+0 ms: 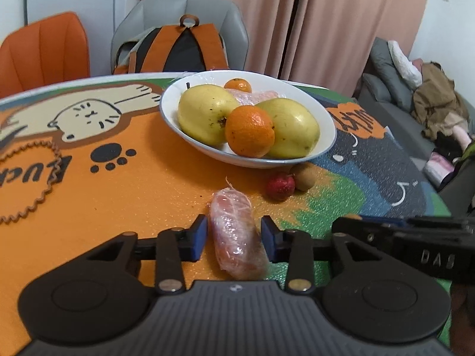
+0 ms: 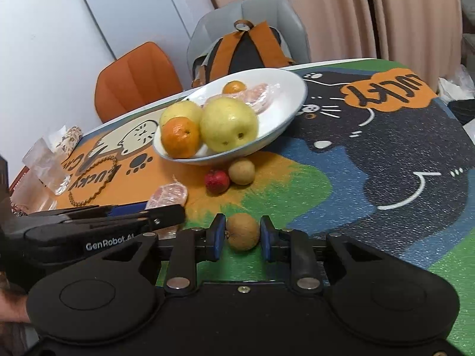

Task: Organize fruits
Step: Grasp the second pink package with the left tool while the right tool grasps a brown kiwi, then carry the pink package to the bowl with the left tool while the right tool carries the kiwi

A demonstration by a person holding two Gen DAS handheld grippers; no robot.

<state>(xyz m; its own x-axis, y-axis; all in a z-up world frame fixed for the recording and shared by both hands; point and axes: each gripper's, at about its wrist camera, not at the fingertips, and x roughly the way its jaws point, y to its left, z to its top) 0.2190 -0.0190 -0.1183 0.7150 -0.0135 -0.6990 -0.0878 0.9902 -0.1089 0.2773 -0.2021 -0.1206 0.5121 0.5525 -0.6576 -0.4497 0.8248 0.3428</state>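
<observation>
A pink fruit piece in cling film [image 1: 230, 207] lies on the mat between the fingers of my left gripper [image 1: 234, 234]. A thin gap shows at each pad, so the gripper is open around it. My right gripper [image 2: 241, 237] is shut on a small brown round fruit [image 2: 242, 228] on the green patch. The white bowl [image 1: 323, 112] behind holds two yellow-green fruits, two oranges and another wrapped piece. In front of the bowl sit a small red fruit [image 1: 280, 186] and a second brown fruit [image 1: 303, 176].
The cartoon table mat [image 2: 386, 148] covers the table. A clear plastic container [image 2: 47, 166] and a bead string [image 2: 98, 178] are on its left side. An orange chair [image 1: 44, 50] and a grey chair with a backpack [image 1: 184, 50] stand behind the far edge.
</observation>
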